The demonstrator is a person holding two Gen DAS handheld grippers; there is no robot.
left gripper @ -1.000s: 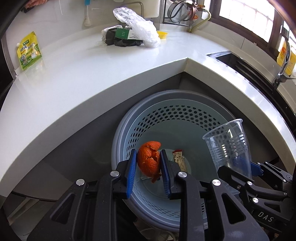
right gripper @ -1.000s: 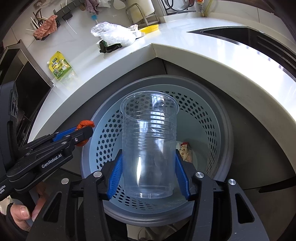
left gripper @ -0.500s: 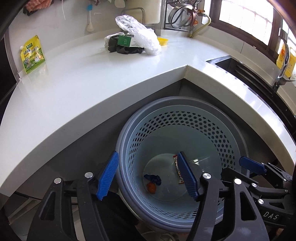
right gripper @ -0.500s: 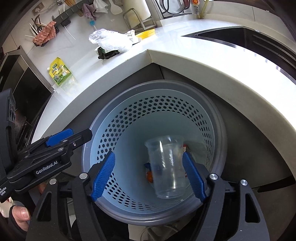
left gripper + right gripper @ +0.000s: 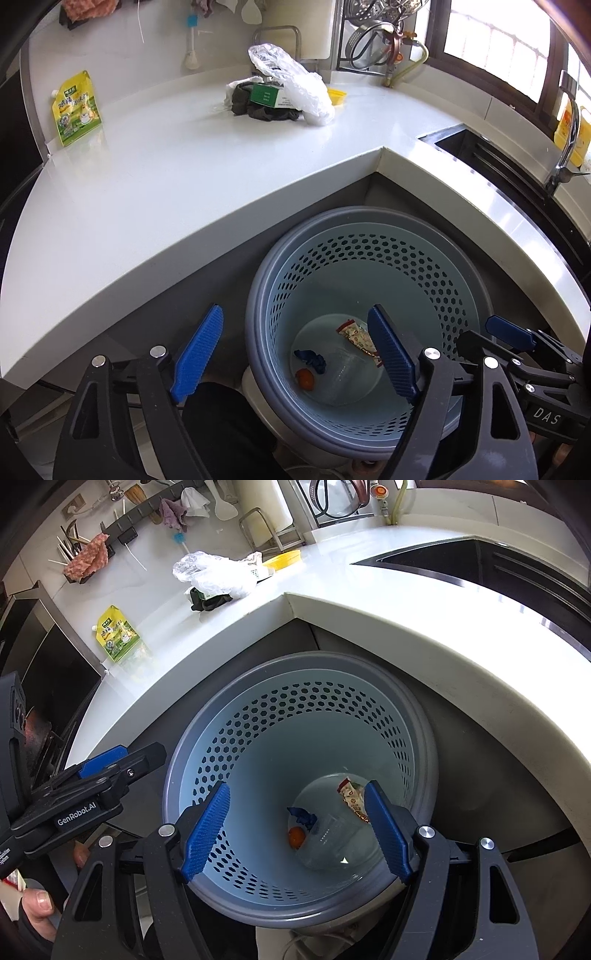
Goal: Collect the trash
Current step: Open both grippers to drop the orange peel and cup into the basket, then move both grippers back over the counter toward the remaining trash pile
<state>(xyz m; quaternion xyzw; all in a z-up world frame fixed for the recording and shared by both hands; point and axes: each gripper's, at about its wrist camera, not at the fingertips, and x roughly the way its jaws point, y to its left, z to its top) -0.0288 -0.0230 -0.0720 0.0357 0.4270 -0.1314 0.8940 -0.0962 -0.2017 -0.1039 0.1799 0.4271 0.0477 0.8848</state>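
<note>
A blue-grey perforated waste basket [image 5: 369,254] [image 5: 295,694] stands on the floor below the counter corner. At its bottom lie an orange peel [image 5: 305,378] [image 5: 296,837], a clear plastic cup [image 5: 343,373] [image 5: 327,843], a blue scrap [image 5: 312,359] [image 5: 301,816] and a snack wrapper [image 5: 356,338] [image 5: 351,797]. My left gripper [image 5: 295,354] is open and empty above the basket's left rim. My right gripper [image 5: 297,829] is open and empty over the basket.
On the white counter [image 5: 166,177] lie a clear plastic bag [image 5: 295,85] [image 5: 214,572] over a dark bundle with a green box [image 5: 264,96], and a yellow-green pouch [image 5: 75,109] [image 5: 117,633]. A sink [image 5: 498,158] is at the right.
Both grippers opened. The orange peel and the clear cup dropped into the basket and now lie at its bottom. Both grippers have risen and drawn back a little.
</note>
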